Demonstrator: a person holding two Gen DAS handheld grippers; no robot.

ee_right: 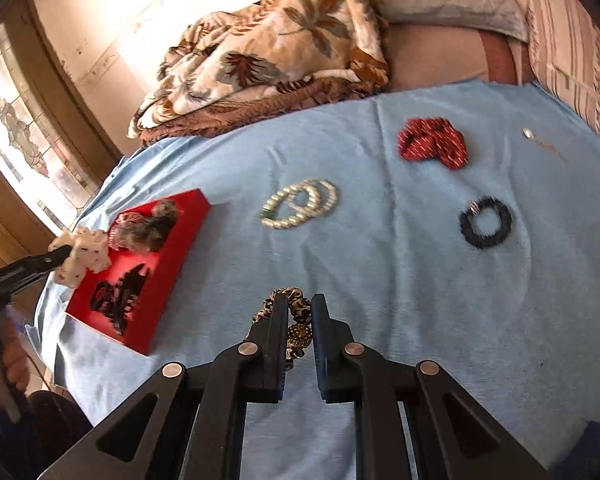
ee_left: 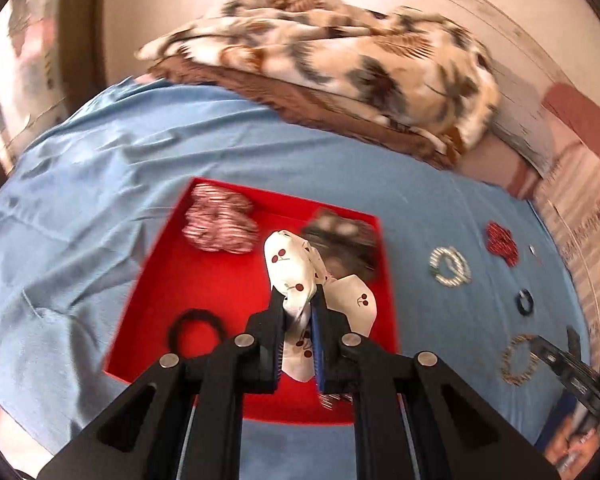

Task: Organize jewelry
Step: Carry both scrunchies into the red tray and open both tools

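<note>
Holding scrunchies, seemingly three, red tray (ee_left: 204,280); left gripper (ee_left: 298,296) clamps cherry scrunchie (ee_left: 288,264), right gripper (ee_right: 300,312) leopard scrunchie (ee_right: 298,308).

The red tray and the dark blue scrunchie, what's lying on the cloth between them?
The pearl bracelets lie between the red tray and the dark blue scrunchie; the right wrist view shows it best.

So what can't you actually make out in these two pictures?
- Small silver item, right wrist view: too small to identify.
- Dark fuzzy piece in the red tray, left wrist view: motion-blurred.
- Leopard scrunchie, right wrist view: partly hidden between the right gripper fingers.
</note>
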